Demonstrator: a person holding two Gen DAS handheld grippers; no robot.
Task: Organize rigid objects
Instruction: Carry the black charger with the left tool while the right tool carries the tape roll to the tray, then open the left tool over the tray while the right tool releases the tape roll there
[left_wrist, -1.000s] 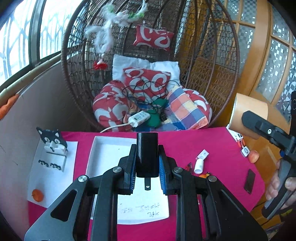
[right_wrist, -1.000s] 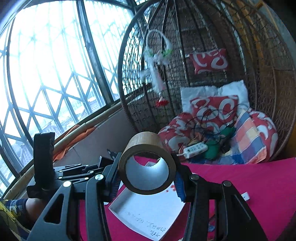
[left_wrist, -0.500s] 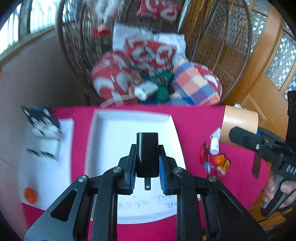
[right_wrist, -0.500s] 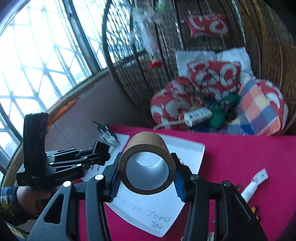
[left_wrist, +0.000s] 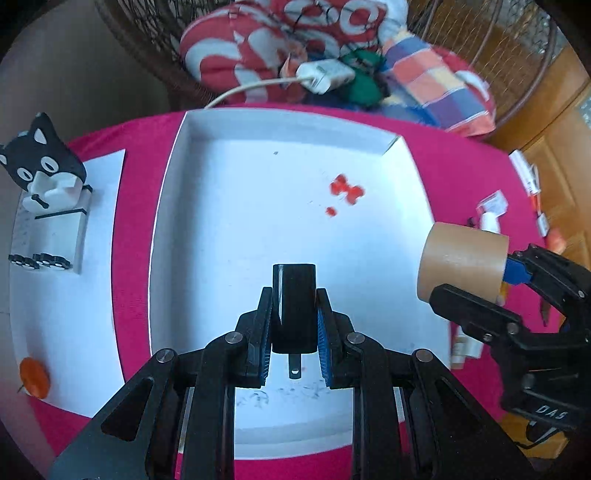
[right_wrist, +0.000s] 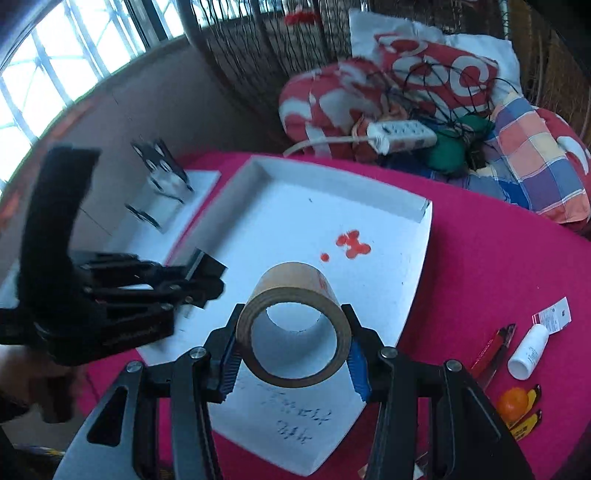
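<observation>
2 grippers are each carrying a load above the white tray (left_wrist: 173, 206): the left gripper (left_wrist: 294, 332) is clamping a black charger plug (left_wrist: 294, 306), prongs toward the camera, over the tray's near middle; the right gripper (right_wrist: 293, 354) is squeezing a brown tape roll (right_wrist: 293, 332) at the tray's near right edge. Judged step: placing. Next move likely calls for lowering each item onto bare tray floor, clear of the red marks (left_wrist: 345, 192), then releasing. Tray is sitting on a magenta cloth (right_wrist: 480, 266); a cat-faced stand (left_wrist: 44, 184) is resting at left, a white bottle (right_wrist: 528, 350) at right, a wicker chair with cushions (right_wrist: 424, 85) beyond.
</observation>
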